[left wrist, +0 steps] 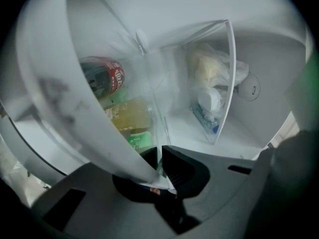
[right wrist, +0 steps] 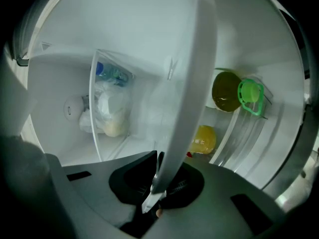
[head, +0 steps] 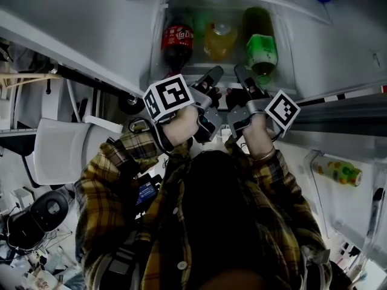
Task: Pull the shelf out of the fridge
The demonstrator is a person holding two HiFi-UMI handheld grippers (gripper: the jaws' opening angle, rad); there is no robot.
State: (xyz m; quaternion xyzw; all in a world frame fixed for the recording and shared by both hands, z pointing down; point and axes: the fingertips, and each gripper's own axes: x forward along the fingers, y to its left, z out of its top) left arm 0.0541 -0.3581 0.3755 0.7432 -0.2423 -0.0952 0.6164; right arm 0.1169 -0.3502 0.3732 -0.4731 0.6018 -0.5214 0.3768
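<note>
The fridge shelf (head: 196, 71) is clear with a white front rim (left wrist: 75, 93) (right wrist: 192, 83). On it lie a red cola bottle (head: 176, 41) (left wrist: 102, 76), a yellow drink bottle (head: 219, 40) (right wrist: 202, 139) and a green bottle (head: 260, 47) (right wrist: 234, 91). My left gripper (head: 213, 76) (left wrist: 160, 168) is shut on the rim's left part. My right gripper (head: 240, 74) (right wrist: 158, 176) is shut on the rim just to its right. Both point into the fridge, close together.
Deeper in the fridge a clear bin (left wrist: 214, 78) (right wrist: 109, 106) holds bagged food. The open door at the right carries a small bottle (head: 338, 173). A white chair (head: 60, 150) stands at the left, with clutter on the floor below it.
</note>
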